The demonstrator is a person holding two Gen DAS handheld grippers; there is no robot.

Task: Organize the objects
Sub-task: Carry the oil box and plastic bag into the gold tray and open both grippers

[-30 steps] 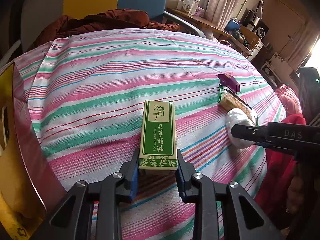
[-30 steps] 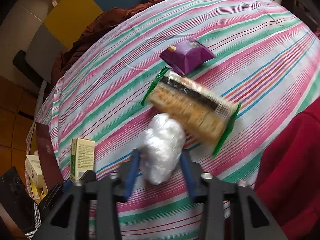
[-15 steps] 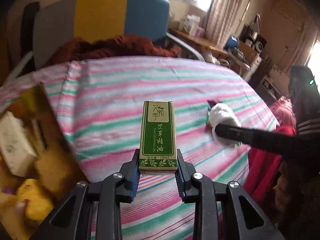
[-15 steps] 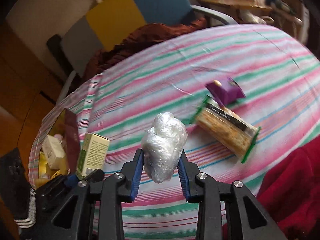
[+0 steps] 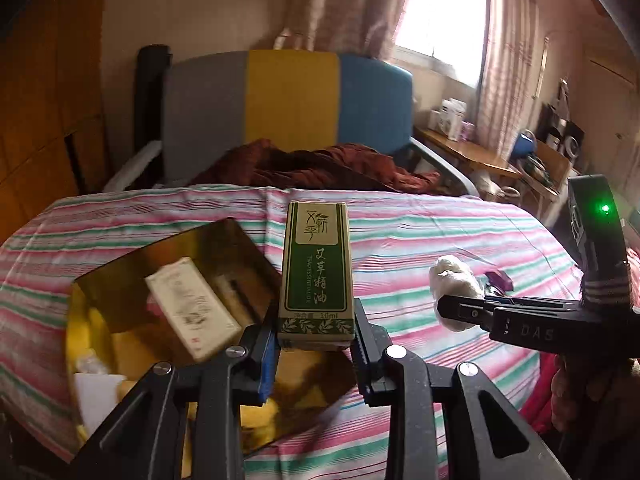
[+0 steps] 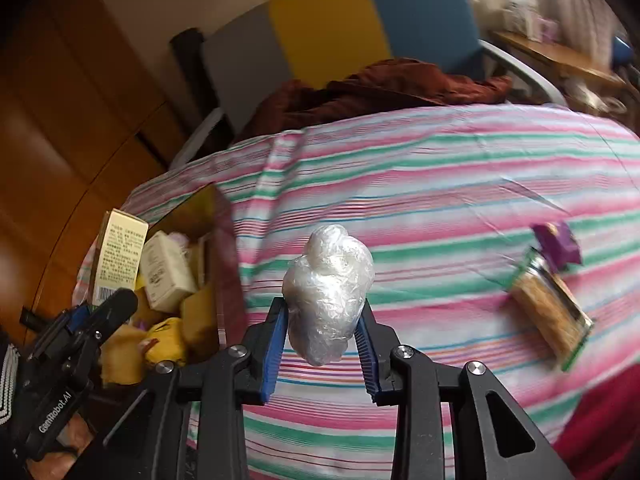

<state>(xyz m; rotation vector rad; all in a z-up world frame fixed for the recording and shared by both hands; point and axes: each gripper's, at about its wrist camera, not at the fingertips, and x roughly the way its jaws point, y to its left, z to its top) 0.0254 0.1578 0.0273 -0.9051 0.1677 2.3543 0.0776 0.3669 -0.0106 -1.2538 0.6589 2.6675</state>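
Holding one item each, both grippers hang above the striped bed w/ loads clear of the cloth. Left gripper (image 5: 315, 346) is clamped on the green carton (image 5: 316, 276), upright, pinched only at its bottom end, beside the gold box (image 5: 96, 280) that already has other cartons & yellow bits inside. Right gripper (image 6: 323, 334) is clamped on the plastic-wrapped bundle (image 6: 329, 290), squeezing its lower half. Risks, as I judge them: the carton is tall & held low, so a quick tilt toward the box could swing it out of the grip or catch it on the box wall; the bundle's film looks slick & soft, so it may creep out between the pads. Both grippers probably head for the same box, so they could bump. Carton looks stiff, light, green front w/ white characters & a leaf band; bundle is whitish, lumpy, crinkled. A cracker pack (image 6: 550, 308) & purple packet (image 6: 558, 242) lie on the bed, well apart from the box.
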